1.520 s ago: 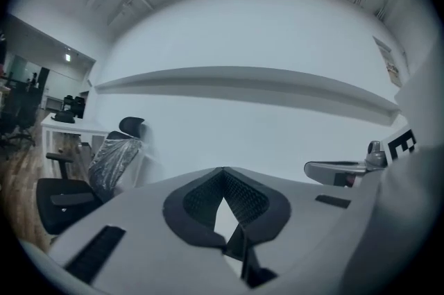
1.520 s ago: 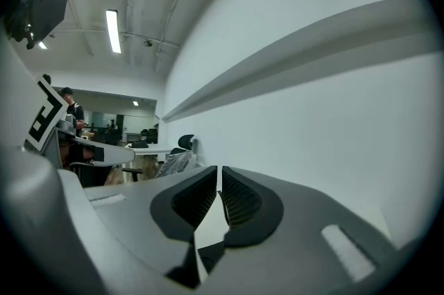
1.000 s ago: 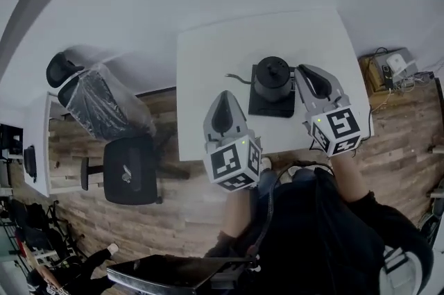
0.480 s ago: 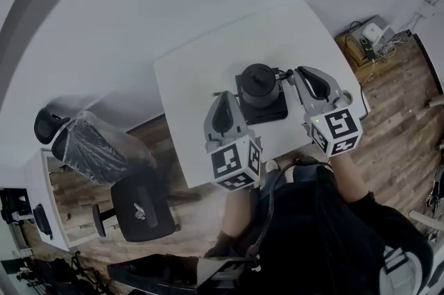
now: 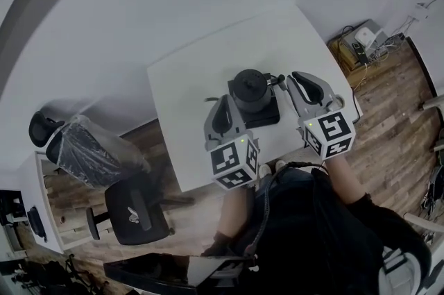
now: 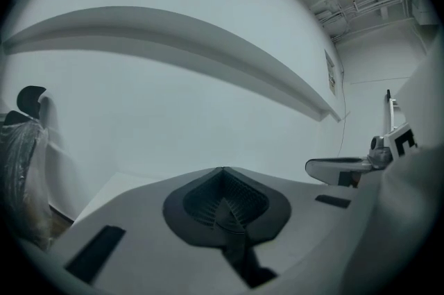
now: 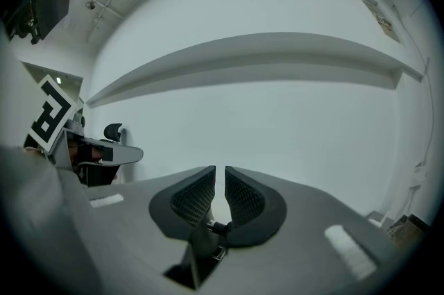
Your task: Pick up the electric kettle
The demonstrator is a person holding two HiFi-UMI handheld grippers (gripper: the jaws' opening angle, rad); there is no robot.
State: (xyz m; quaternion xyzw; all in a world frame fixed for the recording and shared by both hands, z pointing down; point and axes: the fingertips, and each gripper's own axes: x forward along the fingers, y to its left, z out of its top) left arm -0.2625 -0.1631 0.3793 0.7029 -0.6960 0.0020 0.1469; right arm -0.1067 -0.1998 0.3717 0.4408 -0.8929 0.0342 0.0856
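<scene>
A white desk point(image 5: 194, 71) stands against a pale wall, seen from above. The electric kettle point(image 5: 250, 89), dark with a round lid and knob, sits on its black square base point(image 5: 268, 119) toward the near edge of the desk. A thin cord runs off from the base to the left.

The person holds one tool on each side of the kettle. The left tool point(image 5: 223, 106) is just beside the kettle's near left side, tip pointing away from the person. In the left gripper view, its ribbed pads point(image 6: 201, 200) are pressed together with nothing between them.

The right tool point(image 5: 297, 78) lies to the right of the kettle, its tip close to the handle. The head view does not show whether they touch. In the right gripper view, its pads point(image 7: 194, 200) stand a narrow slit apart, having just been opening, and only the wall shows through the gap.

On the wooden floor to the left stand a black office chair point(image 5: 132, 214) and a chair wrapped in plastic point(image 5: 90, 158). A box of cables point(image 5: 357, 40) sits at the right.
</scene>
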